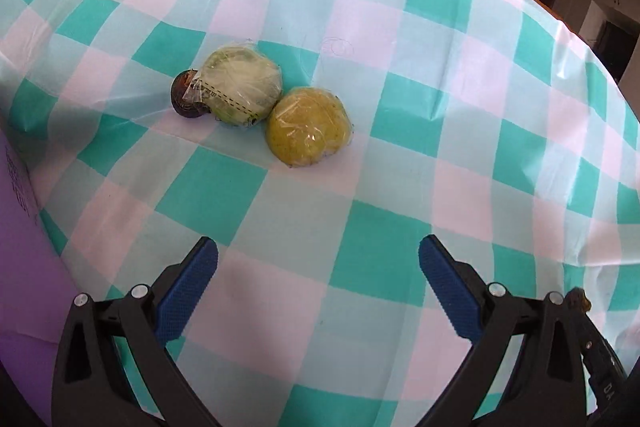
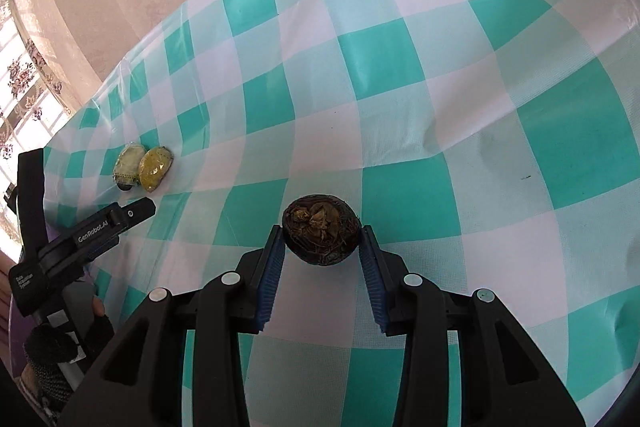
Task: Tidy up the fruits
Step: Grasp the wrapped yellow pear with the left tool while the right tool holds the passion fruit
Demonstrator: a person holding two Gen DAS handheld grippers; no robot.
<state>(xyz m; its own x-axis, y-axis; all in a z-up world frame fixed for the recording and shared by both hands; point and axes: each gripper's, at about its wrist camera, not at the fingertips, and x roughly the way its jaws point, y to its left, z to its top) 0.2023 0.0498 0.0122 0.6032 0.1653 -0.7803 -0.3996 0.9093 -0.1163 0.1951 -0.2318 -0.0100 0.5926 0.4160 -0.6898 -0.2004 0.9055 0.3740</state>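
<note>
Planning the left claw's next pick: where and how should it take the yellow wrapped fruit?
Grip the yellow wrapped fruit across its round middle, coming from above and its free near-right side: the pale green wrapped fruit touches its upper left.

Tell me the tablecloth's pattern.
Teal, pale mint and white checks on the tablecloth; the left wrist view shows it best.

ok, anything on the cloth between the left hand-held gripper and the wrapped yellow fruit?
No. In the left wrist view only bare checked tablecloth lies between the open left hand-held gripper and the wrapped yellow fruit.
</note>
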